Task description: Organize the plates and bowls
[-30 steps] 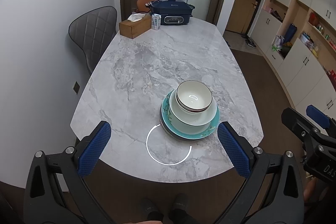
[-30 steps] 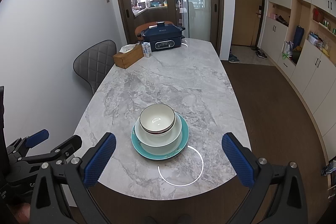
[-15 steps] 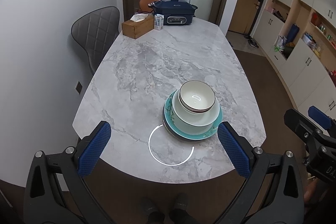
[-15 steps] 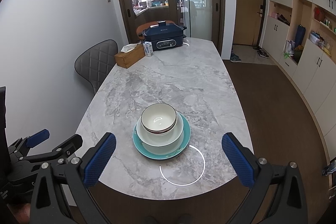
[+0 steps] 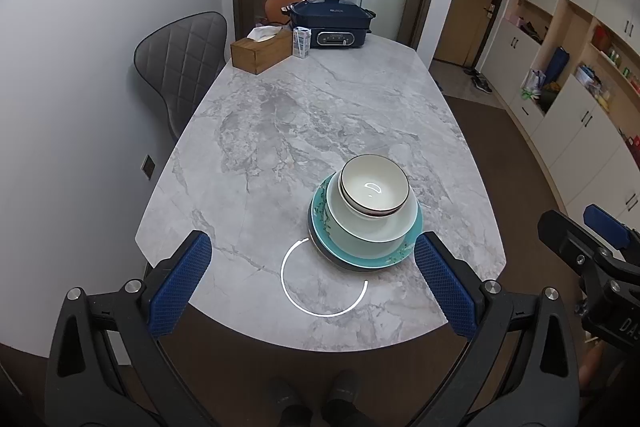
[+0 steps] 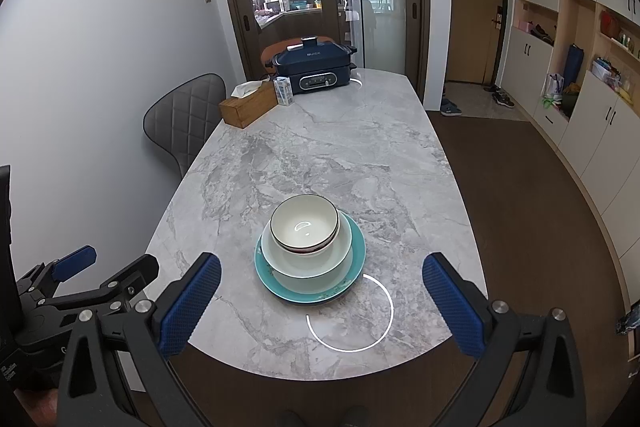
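Both grippers drawn slightly back from the stack since a second ago; left gripper (image 5: 310,279) spread wide, empty; right gripper (image 6: 320,301) likewise; bowls (image 6: 305,225) nested on teal plate (image 6: 356,259), near front edge of marble worktop (image 6: 320,155).

bowls (image 5: 374,187): 3 | plate (image 5: 394,258): 1 | chairs (image 5: 182,67): 2 | tissue box (image 5: 260,51): 1

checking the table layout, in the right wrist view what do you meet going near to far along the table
stack of plates and bowls → wooden tissue box → small carton → dark blue electric cooker at the far end.
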### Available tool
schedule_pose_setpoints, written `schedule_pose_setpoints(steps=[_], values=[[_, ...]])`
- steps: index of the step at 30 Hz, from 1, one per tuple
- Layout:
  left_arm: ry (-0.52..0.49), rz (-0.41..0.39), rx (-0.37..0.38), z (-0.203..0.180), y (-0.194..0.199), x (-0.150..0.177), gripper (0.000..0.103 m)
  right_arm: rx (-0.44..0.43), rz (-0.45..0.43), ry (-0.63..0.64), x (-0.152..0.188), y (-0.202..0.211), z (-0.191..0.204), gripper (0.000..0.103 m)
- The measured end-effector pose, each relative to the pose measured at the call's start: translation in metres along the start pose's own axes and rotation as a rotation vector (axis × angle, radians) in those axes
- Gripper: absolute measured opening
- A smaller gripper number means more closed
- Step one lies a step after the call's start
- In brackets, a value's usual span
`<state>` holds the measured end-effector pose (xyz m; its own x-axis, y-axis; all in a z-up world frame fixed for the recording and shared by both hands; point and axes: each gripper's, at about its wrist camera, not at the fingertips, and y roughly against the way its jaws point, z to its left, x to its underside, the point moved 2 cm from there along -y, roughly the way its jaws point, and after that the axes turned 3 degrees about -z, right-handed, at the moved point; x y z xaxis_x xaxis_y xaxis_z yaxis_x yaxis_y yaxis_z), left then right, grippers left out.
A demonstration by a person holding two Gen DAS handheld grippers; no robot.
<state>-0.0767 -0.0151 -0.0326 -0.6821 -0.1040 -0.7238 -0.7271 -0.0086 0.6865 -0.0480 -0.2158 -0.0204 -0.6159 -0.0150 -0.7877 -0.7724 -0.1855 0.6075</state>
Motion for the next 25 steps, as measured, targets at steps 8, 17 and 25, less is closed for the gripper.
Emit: schedule_pose_setpoints(steps=[8, 17, 25], values=[[0.0, -0.005, -0.003, -0.0031, -0.001, -0.0002, 0.103, 0.0, 0.0, -0.001, -0.0032, -0.0018, -0.0019, 0.103], [-0.002, -0.006, -0.003, -0.0055, -0.0011, -0.0007, 0.103, 0.0, 0.002, -0.001, -0.005, -0.0027, -0.0029, 0.103], [-0.003, -0.005, -0.001, -0.0059, -0.0015, -0.002, 0.103, -0.001, 0.004, 0.001, -0.0061, -0.0028, -0.0035, 0.103]])
